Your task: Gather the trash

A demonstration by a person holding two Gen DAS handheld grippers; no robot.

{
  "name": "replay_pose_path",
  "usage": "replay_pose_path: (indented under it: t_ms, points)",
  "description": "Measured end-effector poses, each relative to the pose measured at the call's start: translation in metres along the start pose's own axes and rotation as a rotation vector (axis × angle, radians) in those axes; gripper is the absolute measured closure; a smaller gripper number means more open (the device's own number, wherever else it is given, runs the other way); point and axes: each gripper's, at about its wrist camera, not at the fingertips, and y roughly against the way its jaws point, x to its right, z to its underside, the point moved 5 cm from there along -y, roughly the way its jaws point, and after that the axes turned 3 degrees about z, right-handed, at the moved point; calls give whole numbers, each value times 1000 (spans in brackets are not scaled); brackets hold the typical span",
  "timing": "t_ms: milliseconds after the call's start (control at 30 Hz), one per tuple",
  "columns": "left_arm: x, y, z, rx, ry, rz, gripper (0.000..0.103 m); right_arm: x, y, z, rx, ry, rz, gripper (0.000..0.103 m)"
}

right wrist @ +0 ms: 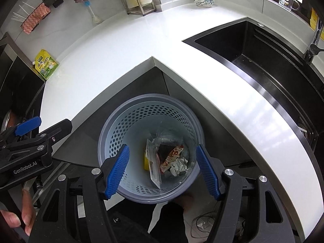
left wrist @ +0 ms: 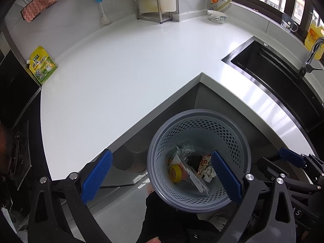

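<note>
Both jaws spread wide, nothing between the pads. Right gripper [right wrist: 162,172] hangs right over the mouth of the grey perforated bin [right wrist: 129,119] on the floor, tucked into the inner corner of the L-shaped bench [right wrist: 125,46]; left gripper [left wrist: 160,176] sits beside it, offset to the left, so only its right-side pad overlaps the bin rim. Bin already holds the trash: a clear flat packet [right wrist: 154,170] lying long-axis toward the camera, a red printed wrapper [right wrist: 172,158], a crumpled white wad [right wrist: 179,165], and a yellow roll [left wrist: 174,173] — all well below the jaws, none touched. Next out, the bench top reads bare white across the whole middle. The only candidate I'd call trash is the yellow-green pouch [left wrist: 42,65] at the far left edge of the bench, next to the black appliance, leaning with its long axis roughly upright and spout at upper left. It lies up and to the left of both jaws — the left gripper is the nearer one, so my guess is it takes that pickup, approaching across the short width. Farther back, the bowl [left wrist: 217,16], rack [left wrist: 150,10] and sink [left wrist: 273,70] look like keepers, not trash.
</note>
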Motion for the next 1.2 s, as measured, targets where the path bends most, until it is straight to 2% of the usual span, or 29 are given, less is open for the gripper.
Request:
replay_pose_path:
  t_ms: [1200]
  points:
    - [-4,1,2,-1,3,-3,7,-7,5,-1,25,3,1,37]
